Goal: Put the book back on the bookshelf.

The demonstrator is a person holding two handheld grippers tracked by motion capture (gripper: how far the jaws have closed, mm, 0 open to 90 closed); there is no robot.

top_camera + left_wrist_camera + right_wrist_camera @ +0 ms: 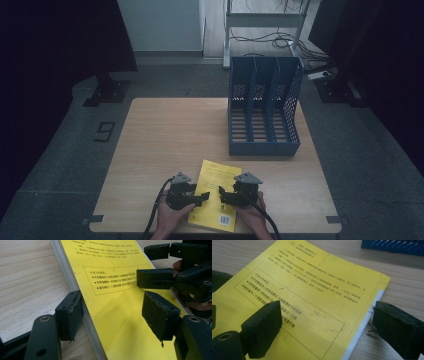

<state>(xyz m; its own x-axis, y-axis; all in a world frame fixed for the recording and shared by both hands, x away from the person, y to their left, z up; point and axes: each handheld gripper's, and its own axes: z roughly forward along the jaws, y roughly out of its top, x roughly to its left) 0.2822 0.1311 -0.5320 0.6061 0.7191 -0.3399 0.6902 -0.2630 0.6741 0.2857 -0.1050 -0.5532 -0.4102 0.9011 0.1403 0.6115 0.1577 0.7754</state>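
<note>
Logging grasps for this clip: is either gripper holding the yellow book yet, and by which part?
Nothing is held. The left gripper straddles the yellow book's left edge, the right gripper its right edge, jaws open.

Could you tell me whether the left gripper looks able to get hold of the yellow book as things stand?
Probably yes: the left gripper is open astride the yellow book's page edge, one pad against that edge and the other above the cover, with nothing between them.

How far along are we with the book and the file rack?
Nothing looks done: the yellow book lies flat at the near table edge. In hand: left gripper and right gripper straddle opposite edges, jaws open. Left: presumably closing, lifting, slotting it into the empty blue rack.
</note>
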